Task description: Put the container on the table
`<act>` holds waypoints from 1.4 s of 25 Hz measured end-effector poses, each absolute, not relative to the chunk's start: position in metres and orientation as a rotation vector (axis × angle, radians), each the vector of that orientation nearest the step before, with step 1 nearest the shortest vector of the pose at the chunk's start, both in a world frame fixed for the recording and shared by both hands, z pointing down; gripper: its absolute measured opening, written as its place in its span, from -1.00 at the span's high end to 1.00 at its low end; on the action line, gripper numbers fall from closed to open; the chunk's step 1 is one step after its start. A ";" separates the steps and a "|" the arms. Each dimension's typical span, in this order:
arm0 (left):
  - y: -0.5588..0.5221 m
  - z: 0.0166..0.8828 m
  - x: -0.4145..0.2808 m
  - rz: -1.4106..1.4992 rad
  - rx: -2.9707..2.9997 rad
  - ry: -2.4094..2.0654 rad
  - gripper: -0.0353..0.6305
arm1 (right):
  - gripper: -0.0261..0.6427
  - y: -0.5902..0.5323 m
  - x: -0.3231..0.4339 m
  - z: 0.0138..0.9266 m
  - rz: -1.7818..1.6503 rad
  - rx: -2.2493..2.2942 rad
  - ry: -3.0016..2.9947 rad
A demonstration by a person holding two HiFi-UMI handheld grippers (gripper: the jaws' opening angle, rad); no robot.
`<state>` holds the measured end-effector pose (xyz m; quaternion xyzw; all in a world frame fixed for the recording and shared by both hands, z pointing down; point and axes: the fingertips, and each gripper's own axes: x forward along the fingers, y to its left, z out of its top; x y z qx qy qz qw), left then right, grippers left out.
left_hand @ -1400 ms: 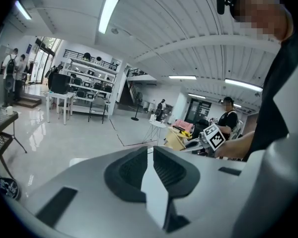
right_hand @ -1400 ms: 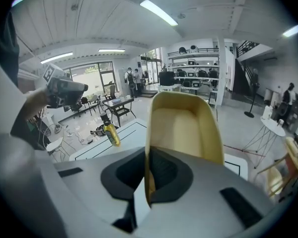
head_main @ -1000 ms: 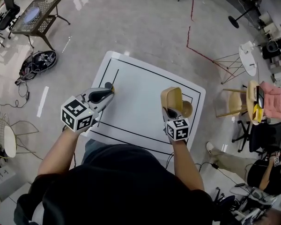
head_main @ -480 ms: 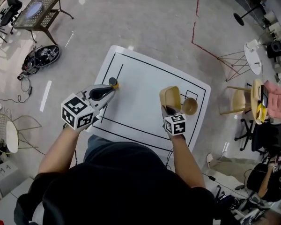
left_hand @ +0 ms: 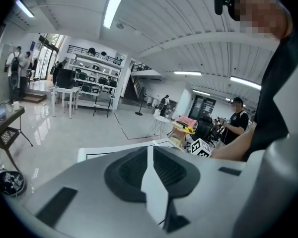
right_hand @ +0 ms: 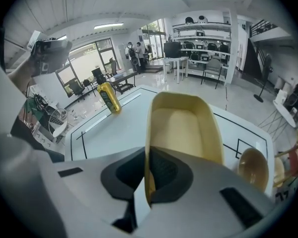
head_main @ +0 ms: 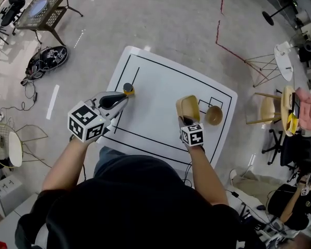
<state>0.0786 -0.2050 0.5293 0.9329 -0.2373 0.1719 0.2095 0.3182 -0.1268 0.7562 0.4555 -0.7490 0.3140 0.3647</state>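
The white table (head_main: pixel 160 87), marked with black lines, has a wide bare middle between my two tools, and its near edge runs just in front of me. My right gripper (head_main: pixel 188 122) pinches one wall of the tan container (head_main: pixel 188 108) over the table's right part, just beside a small tan bowl (head_main: pixel 213 115) near the right edge. My left gripper (head_main: pixel 120 98) is closed on nothing, its tip near a yellow bottle (head_main: pixel 128 89). Only the right gripper view shows the container's hollow facing me; the left gripper view shows just a strip of table
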 end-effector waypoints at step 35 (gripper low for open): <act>-0.220 0.533 0.062 0.519 2.584 -0.608 0.77 | 0.90 -0.122 0.285 0.820 0.846 1.069 -1.826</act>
